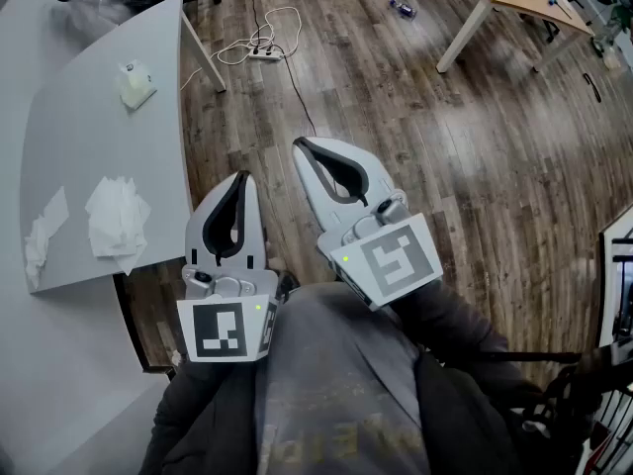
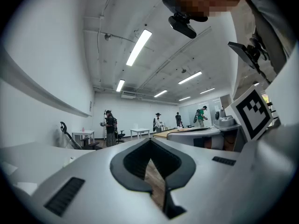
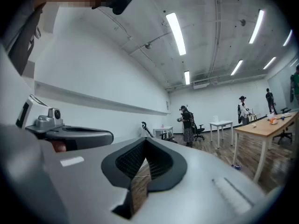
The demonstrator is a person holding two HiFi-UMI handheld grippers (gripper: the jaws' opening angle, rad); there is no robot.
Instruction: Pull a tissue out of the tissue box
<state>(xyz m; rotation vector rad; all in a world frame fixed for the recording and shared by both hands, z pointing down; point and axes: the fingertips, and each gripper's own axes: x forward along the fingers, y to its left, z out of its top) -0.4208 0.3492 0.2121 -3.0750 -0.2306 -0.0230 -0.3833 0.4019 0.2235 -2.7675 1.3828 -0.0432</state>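
Left gripper (image 1: pixel 240 178) and right gripper (image 1: pixel 300 146) sit close to the body, both clenched, empty. Tissue box (image 1: pixel 136 82) at 11 o'clock on table (image 1: pixel 99 137), well apart. Loose tissues (image 1: pixel 117 216) at 9 o'clock: pull probably done.

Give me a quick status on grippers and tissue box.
Left gripper and right gripper shut, empty. Tissue box untouched on table. Loose tissues nearby, nothing blocking.
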